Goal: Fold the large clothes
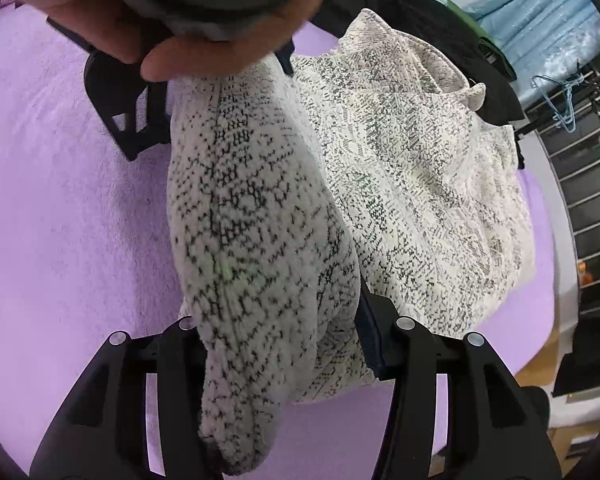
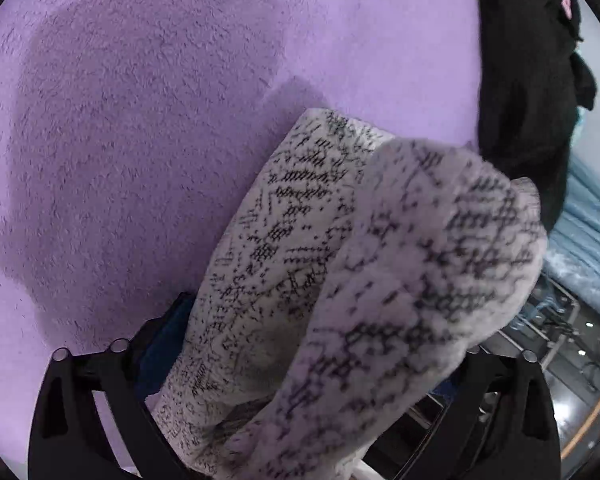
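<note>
Cream/black knit sweater [image 1: 400,184], bunched; both grippers' fingers [image 1: 374,340] [image 2: 160,344] clamp its folds.

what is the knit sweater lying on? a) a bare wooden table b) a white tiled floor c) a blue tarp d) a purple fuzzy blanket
d: the white and black knit sweater rests on a purple fuzzy blanket that spreads around it in both wrist views.

Bare purple blanket [image 1: 60,208] is lying open from seven to eleven o'clock. The speckled knit sweater [image 1: 412,184] is blocking centre to three o'clock, with black clothes [image 1: 452,28] crowding one o'clock.
</note>
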Demonstrator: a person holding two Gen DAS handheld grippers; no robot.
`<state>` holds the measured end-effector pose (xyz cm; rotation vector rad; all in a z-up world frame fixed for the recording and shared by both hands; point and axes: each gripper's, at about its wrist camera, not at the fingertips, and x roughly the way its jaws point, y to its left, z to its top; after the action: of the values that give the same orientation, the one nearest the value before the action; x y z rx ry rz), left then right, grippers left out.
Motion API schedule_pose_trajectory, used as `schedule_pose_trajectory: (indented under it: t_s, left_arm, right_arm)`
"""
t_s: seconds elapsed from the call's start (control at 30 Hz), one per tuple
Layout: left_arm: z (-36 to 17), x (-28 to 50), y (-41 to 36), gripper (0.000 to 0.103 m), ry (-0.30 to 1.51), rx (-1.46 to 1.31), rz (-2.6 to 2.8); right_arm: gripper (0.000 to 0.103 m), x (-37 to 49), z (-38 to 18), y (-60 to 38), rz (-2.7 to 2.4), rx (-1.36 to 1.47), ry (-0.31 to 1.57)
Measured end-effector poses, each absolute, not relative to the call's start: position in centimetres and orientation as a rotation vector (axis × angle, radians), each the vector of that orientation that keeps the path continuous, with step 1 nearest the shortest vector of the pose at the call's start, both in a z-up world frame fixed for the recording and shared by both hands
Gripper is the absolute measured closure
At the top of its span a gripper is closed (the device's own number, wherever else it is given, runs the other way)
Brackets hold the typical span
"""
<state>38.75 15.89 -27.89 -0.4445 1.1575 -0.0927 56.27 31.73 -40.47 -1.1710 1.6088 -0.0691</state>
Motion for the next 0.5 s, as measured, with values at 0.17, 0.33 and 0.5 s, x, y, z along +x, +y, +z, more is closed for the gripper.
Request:
schedule_pose_trajectory:
  t_s: [0.17, 0.33, 0.5]
  left_arm:
    - [-27.4, 38.7, 15.8, 0.055, 1.152, -0.441, -0.094]
    - [-26.0, 38.6, 15.6, 0.055, 1.130, -0.440, -0.108]
    - [-23.5, 37.8, 16.1, 0.055, 1.092, -0.479, -0.163]
  right_arm:
    - [0.056, 55.4, -39.7, 30.1, 0.002, -1.235, 1.601]
    - [0.072, 55.9, -36.1, 26.8, 0.104, -1.088, 1.630]
    - [0.074, 57.6, -30.2, 20.7, 0.254, -0.820, 1.654]
